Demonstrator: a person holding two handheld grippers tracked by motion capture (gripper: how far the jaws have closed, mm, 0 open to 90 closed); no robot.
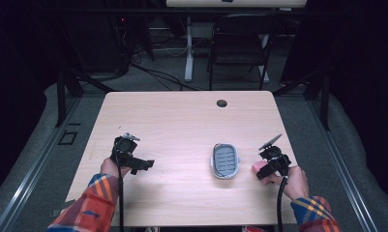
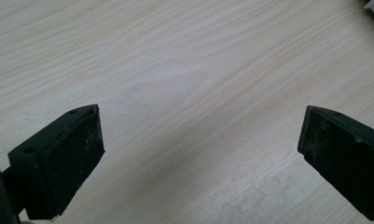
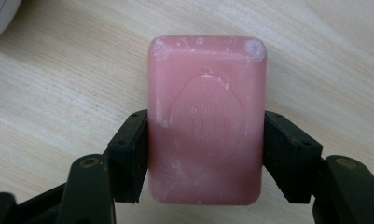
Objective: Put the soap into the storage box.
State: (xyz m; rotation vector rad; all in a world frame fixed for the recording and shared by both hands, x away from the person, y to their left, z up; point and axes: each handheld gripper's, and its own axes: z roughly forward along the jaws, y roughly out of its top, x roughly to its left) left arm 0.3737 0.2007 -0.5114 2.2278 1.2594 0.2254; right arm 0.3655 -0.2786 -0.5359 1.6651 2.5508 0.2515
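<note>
We note the right gripper (image 3: 205, 158) clamped on the pink soap bar (image 3: 207, 116), one pad against each long side, near the bar's lower half. The bar sits close to the table's (image 1: 182, 121) right edge, towards the near right corner, just beside the grey soap dish (image 1: 225, 161), which lies between it and the table's middle. We cannot tell whether the bar is lifted or resting on the wood. The left gripper (image 2: 201, 140) hangs released over bare table near the left edge, nothing between its pads.

Handling, as we judge it: the bar is stiff, light and dry, with chalky white scuffs, so moderately slippery but not fragile. The long flat sides offer the best purchase; the rounded corners would squirt free. A grip nearer the middle would resist tipping better.
</note>
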